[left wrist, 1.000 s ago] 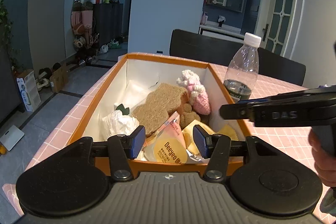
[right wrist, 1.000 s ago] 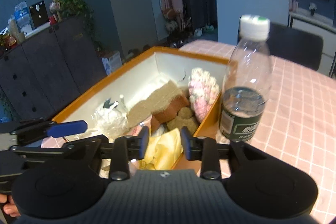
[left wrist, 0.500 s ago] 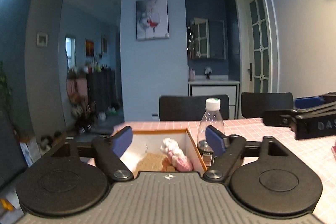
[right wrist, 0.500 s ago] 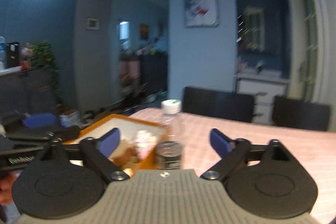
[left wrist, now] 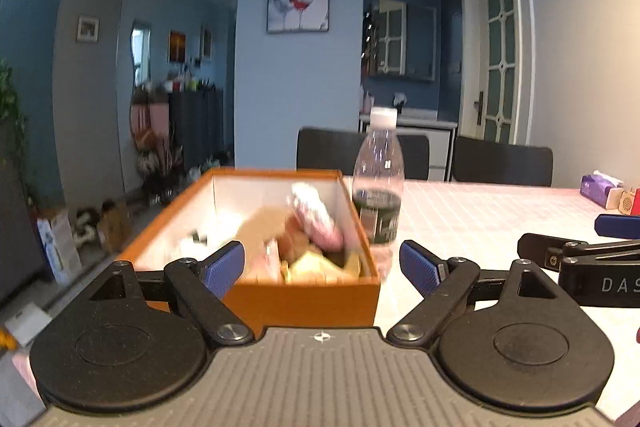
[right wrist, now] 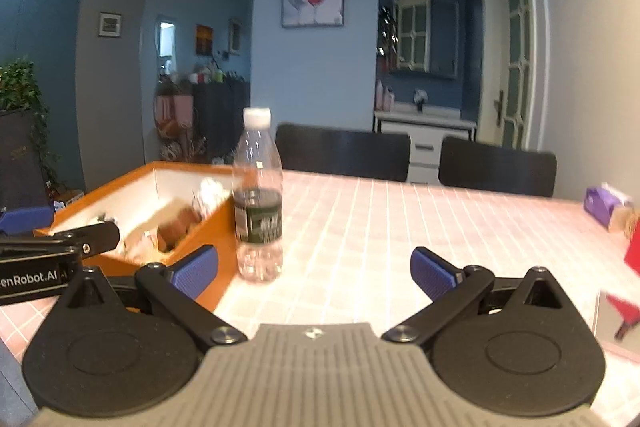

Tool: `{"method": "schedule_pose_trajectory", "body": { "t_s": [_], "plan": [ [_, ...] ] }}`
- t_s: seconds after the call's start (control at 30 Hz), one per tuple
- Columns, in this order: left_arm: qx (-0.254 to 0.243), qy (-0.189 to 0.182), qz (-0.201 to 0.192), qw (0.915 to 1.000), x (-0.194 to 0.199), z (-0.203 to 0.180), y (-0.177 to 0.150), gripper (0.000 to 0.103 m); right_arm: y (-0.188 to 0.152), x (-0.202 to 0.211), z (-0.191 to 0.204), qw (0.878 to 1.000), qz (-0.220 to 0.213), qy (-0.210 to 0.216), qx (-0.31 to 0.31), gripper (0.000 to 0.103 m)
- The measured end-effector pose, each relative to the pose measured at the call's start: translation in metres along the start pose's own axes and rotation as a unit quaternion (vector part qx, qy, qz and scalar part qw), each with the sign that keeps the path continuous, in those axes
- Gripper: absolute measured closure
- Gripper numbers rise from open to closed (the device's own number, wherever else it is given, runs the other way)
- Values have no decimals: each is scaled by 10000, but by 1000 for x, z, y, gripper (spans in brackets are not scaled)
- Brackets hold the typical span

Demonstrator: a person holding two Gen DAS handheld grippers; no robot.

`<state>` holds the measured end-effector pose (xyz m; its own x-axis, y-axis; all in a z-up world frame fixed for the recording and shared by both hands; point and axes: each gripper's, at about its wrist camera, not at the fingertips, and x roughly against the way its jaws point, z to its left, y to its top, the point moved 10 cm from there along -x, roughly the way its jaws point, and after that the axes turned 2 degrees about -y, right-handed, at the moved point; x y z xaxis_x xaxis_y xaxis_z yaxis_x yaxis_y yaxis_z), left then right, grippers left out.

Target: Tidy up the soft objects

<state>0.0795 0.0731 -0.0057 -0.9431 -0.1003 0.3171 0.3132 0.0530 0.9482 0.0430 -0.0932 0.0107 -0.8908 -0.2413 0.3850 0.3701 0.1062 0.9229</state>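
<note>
left gripper point(left wrist: 321, 265): black linkage arms, blue ribbed pads, silver screws
right gripper point(right wrist: 314, 269): same build, ridged grey base behind

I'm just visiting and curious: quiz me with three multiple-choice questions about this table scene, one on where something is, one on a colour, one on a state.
1. Where does the water bottle stand?
A. inside the box
B. on the table just outside the box's side wall
C. on a chair

2. What colour is the outside of the box?
A. orange
B. green
C. black

3. How are the left tongs and the right tongs?
A. both clamped on the bottle
B. one holds a soft toy
C. both spread wide with nothing gripped

Answers:
1 B, the bottle's base rests on the pink checked table beside the box.
2 A, its outer walls and rim are orange, white inside.
3 C, the blue pads of both stand far apart and touch nothing.
</note>
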Motion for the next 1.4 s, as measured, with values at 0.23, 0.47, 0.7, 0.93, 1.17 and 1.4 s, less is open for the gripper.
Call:
{"method": "schedule_pose_trajectory", "body": {
  "t_s": [0.23, 0.47, 0.7, 0.93, 1.17, 1.4],
  "plan": [
    [-316, 91, 367, 9988, -4, -2, -23, 1, -30, -18, 0, 9989, 462, -37, -28, 3],
    [-345, 226, 686, 9968, -8, 2, -43, 1, -45, -32, 5, 9961, 883, 49, -54, 3],
    [-304, 176, 821, 9960, -10, 0, -49, 1, -47, -38, 8, 9949, 1008, 31, 9, 3],
    [-326, 187, 847, 9957, -12, -2, -49, 1, -46, -40, 7, 9948, 1016, 13, -2, 3],
    [-331, 237, 883, 9953, -17, 1, -49, 1, -45, -40, 5, 9948, 1017, -16, -3, 3],
    [-345, 238, 890, 9951, -17, 1, -49, 1, -45, -40, 5, 9950, 1001, -41, 10, 3]
  ]
}}
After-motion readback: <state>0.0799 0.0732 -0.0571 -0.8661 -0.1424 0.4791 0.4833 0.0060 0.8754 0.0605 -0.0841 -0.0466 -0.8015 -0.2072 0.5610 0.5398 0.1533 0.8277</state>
